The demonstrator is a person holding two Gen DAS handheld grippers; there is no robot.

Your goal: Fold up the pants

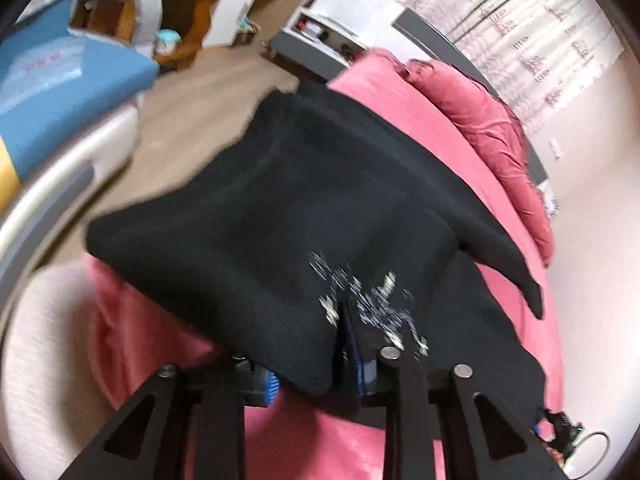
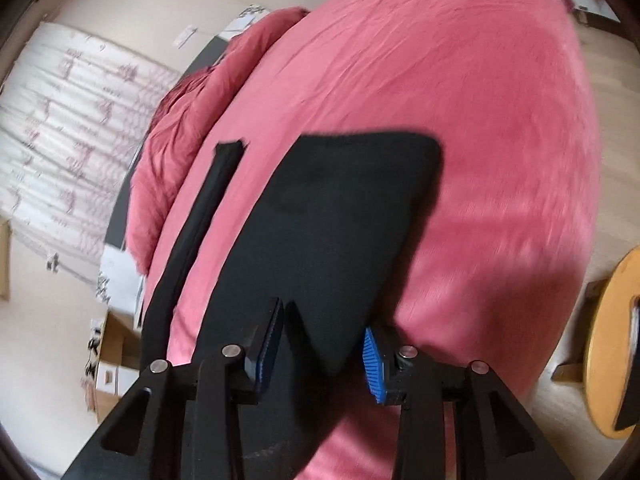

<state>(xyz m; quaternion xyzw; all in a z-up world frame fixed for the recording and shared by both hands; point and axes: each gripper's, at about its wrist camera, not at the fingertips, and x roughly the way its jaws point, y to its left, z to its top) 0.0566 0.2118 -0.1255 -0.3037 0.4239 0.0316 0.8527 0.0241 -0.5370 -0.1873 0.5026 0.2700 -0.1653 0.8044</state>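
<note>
A: Lying where, the pants (image 1: 304,200)?

B: On the pink bed (image 2: 460,80), long axis running away from both grippers toward the far edge

A: Jaws?

B: Right gripper (image 2: 320,354) spread, cloth loose between; left gripper (image 1: 316,376) half buried in a fold, grip unclear; both equally near

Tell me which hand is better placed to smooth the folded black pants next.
Probably the right: its tool stands open, pads clear of the black fabric pants. The left tool sits buried under them.
</note>
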